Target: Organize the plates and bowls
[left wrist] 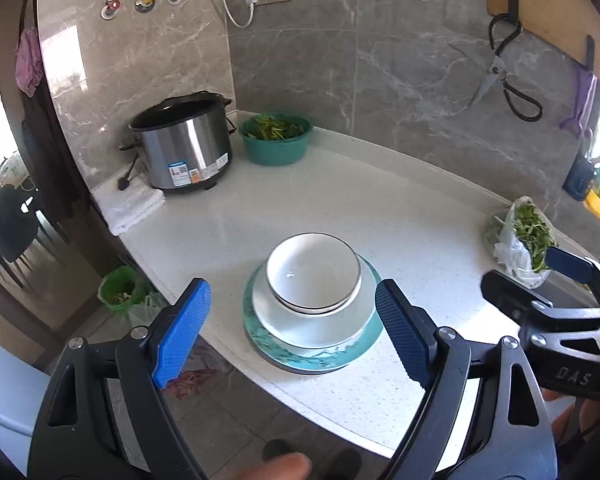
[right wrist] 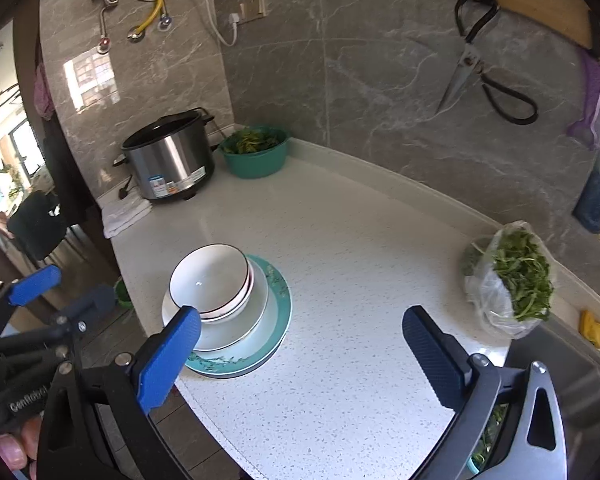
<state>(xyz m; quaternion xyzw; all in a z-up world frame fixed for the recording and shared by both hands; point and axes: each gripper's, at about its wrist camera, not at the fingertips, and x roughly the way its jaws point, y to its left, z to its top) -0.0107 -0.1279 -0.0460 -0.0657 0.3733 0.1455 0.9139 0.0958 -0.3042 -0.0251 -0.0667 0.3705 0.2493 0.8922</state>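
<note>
Glossy glazed bowls (left wrist: pixel 313 276), glossy teal-rimmed plate (left wrist: pixel 260 338), speckled polished stone counter (left wrist: pixel 380 216), brushed-metal cooker (left wrist: pixel 184 148), folded white cloth (left wrist: pixel 130 206), teal plastic basin (left wrist: pixel 275 148), crinkled clear plastic bag (right wrist: pixel 496 300), veined glossy wall tiles (left wrist: pixel 400 60)

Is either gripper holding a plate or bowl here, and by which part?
Nothing is held. The left gripper and right gripper both hang open above the counter, jaws empty; the stack of bowls and plates sits untouched.

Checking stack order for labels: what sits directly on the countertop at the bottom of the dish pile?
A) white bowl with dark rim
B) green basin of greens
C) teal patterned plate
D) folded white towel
C: the teal patterned plate lies on the countertop, under a white plate and nested white bowls.
</note>
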